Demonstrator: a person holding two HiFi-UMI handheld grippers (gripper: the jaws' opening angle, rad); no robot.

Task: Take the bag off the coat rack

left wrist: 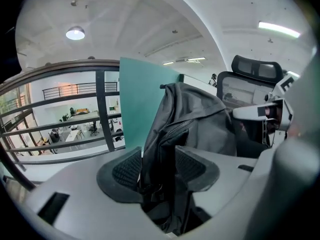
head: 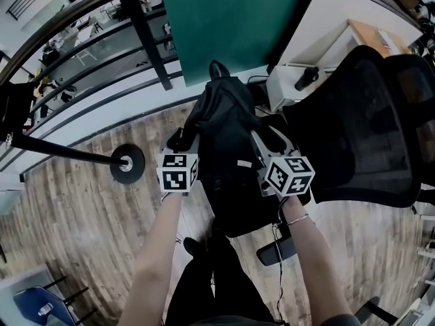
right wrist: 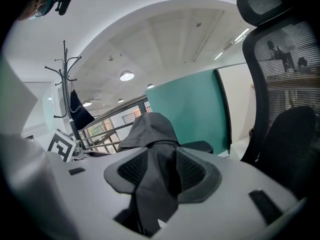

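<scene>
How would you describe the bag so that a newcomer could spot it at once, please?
Below the teal partition in the head view, between the coat rack's round base and the black mesh chair, is the black bag. Unlike the rigid chair, it is soft, crumpled fabric, pinched on each side by the left gripper and right gripper.

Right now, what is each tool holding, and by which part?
Both hold the black bag: left tool pinches a side fabric fold, right tool the opposite side.

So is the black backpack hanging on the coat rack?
No, the left tool and right tool hold the backpack apart from the coat rack, which stands off to the left.
</scene>
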